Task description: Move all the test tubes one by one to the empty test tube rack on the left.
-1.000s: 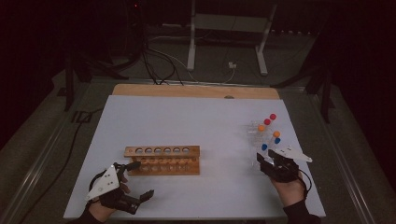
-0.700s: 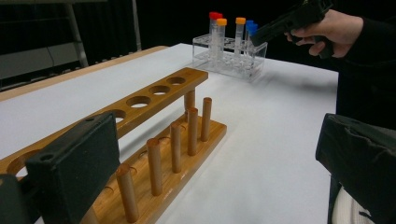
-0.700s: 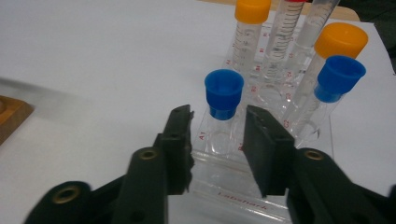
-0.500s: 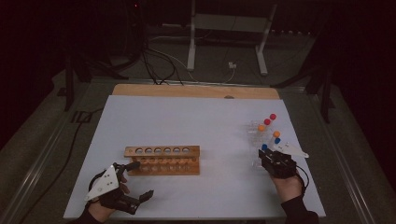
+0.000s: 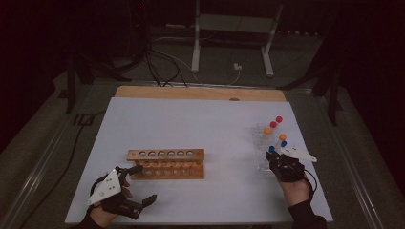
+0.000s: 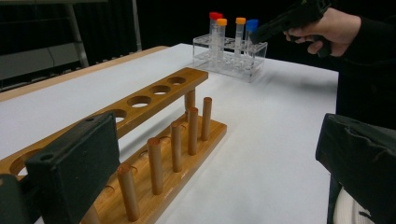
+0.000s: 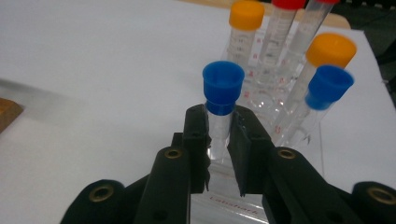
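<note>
A clear plastic rack (image 5: 261, 164) at the table's right holds several capped tubes, red, orange and blue. My right gripper (image 7: 219, 135) is shut on the nearest blue-capped tube (image 7: 222, 86), just below its cap. Its jaws have just been closing on this tube, which stands upright in the rack. A second blue-capped tube (image 7: 327, 88) leans close by on the right. At the front left, my left gripper (image 5: 142, 183) is open, with nothing between its jaws. It lies beside the near left end of a wooden tube rack (image 5: 166, 163), whose holes are bare.
The table is covered with a white sheet (image 5: 200, 119), and a wooden strip (image 5: 200, 93) runs along its far edge. Metal stand legs (image 5: 196, 47) and cables (image 5: 157, 67) lie on the dark floor beyond. The right hand (image 6: 327, 28) reaches over the clear rack (image 6: 231, 60).
The right gripper has shifted slightly at the clear rack and sits over the nearest blue cap. The left hand and the wooden rack are unmoved.
</note>
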A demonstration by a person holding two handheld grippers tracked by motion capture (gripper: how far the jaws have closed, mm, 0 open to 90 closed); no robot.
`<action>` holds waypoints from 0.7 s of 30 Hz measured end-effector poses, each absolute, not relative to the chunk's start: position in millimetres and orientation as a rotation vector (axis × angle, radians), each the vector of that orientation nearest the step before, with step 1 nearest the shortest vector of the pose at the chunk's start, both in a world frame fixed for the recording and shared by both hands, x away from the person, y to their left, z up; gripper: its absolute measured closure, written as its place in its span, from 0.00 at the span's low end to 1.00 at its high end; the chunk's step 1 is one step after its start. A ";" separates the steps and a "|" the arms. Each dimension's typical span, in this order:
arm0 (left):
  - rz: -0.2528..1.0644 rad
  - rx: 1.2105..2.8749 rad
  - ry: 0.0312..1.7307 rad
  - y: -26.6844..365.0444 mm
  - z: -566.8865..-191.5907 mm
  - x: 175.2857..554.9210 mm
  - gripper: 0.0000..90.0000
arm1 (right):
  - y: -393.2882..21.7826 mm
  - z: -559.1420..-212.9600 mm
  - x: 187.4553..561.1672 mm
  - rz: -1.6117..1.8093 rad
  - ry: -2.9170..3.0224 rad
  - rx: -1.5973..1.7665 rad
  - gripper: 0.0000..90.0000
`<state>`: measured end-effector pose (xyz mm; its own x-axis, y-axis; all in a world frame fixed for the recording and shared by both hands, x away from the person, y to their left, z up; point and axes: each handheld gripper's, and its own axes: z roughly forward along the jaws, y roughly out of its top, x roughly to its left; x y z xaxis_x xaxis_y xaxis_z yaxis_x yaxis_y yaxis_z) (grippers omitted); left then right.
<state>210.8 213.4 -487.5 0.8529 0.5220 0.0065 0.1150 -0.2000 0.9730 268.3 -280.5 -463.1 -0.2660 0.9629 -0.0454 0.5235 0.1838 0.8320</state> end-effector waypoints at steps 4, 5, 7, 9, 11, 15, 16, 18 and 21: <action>0.396 1.755 0.490 213.4 -487.5 210.9 0.01 | -279.6 -456.7 265.2 0.970 1.868 1.362 0.85; 0.397 1.755 0.490 213.4 -487.6 210.9 0.01 | -279.6 -454.8 264.4 0.972 1.864 1.354 0.85; 0.397 1.757 0.490 213.3 -487.7 210.9 0.01 | -279.7 -451.3 262.9 0.975 1.854 1.344 0.85; 0.400 1.761 0.488 213.0 -487.7 210.9 0.01 | -280.8 -447.4 261.6 0.986 1.848 1.335 0.85; 0.399 1.766 0.488 212.7 -487.9 210.8 0.01 | -281.2 -444.1 260.0 0.996 1.841 1.328 0.85; 0.398 1.773 0.487 212.1 -488.2 210.9 0.01 | -280.6 -435.6 255.4 1.010 1.832 1.300 0.85; 0.396 1.773 0.488 212.1 -488.2 211.0 0.01 | -279.8 -432.6 253.5 1.016 1.825 1.291 0.85; 0.397 1.775 0.487 212.0 -488.2 211.0 0.01 | -277.9 -428.1 250.9 1.025 1.822 1.271 0.85; 0.394 1.775 0.487 211.9 -488.0 211.2 0.01 | -274.7 -422.0 247.2 1.028 1.816 1.241 0.85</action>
